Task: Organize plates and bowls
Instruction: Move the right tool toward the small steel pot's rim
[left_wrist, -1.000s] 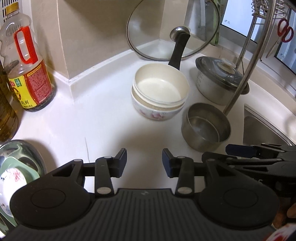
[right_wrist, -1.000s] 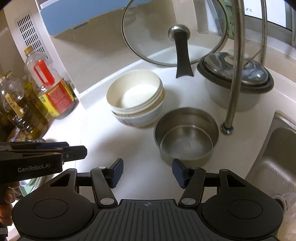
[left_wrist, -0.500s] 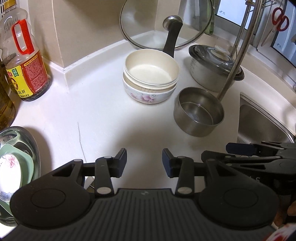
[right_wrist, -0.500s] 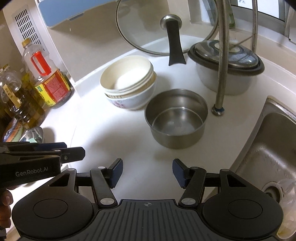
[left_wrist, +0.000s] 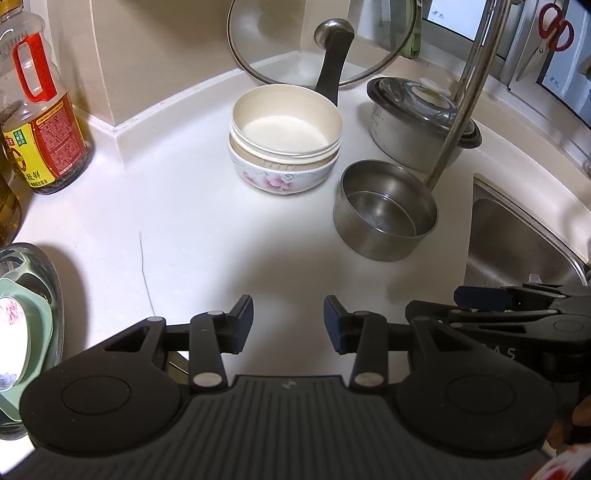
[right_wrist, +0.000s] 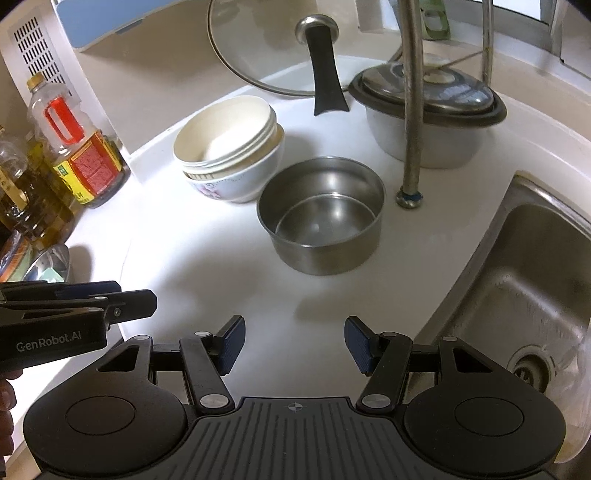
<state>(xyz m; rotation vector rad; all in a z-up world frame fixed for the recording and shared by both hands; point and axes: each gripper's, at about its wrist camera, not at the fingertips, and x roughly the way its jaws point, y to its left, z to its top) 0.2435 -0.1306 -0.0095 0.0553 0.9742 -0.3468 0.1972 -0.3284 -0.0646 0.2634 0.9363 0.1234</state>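
Both claws have pulled back from the corner since a second ago, so the bowls now sit further up in each view with more bare counter (left_wrist: 192, 229) ahead of the fingers. That reads as a retreat or repositioning, not a reach. The left claw (left_wrist: 288, 322) and right claw (right_wrist: 294, 341) both stand parted with nothing between them, side by side above the counter. The stacked bowls (left_wrist: 284, 147), cream ones nested in a flowered white one, sit near the back corner, just beside the steel bowl (right_wrist: 320, 213), which is empty. More dishes (left_wrist: 22, 317) lie at the far left edge.
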